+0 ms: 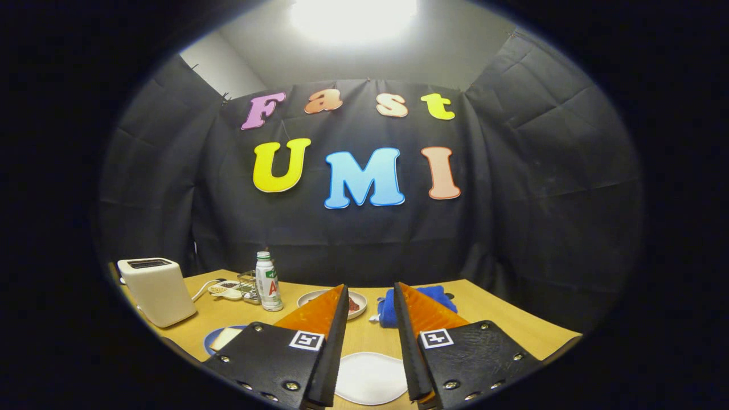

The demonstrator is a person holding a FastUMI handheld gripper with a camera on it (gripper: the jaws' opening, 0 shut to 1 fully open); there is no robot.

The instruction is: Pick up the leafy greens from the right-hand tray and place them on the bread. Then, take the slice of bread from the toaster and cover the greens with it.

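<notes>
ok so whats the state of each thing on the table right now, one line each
gripper: open, holding nothing, above the table
toaster: upright, no slice visibly sticking out of the slot
bottle: upright, capped
bread: flat on the blue plate, bare
white plate: empty, between the fingers
small plate: holds something dark reddish
blue cloth: bunched up

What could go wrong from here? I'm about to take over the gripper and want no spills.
1. The gripper is open and holds nothing, raised above the table; the greens are not clear to see, so a blind reach may miss.
2. The bottle stands upright between the toaster and the plate behind the left finger; a sweep toward the toaster could tip it.
3. The bread on the blue plate sits partly hidden beside the left finger, easy to nudge.
</notes>
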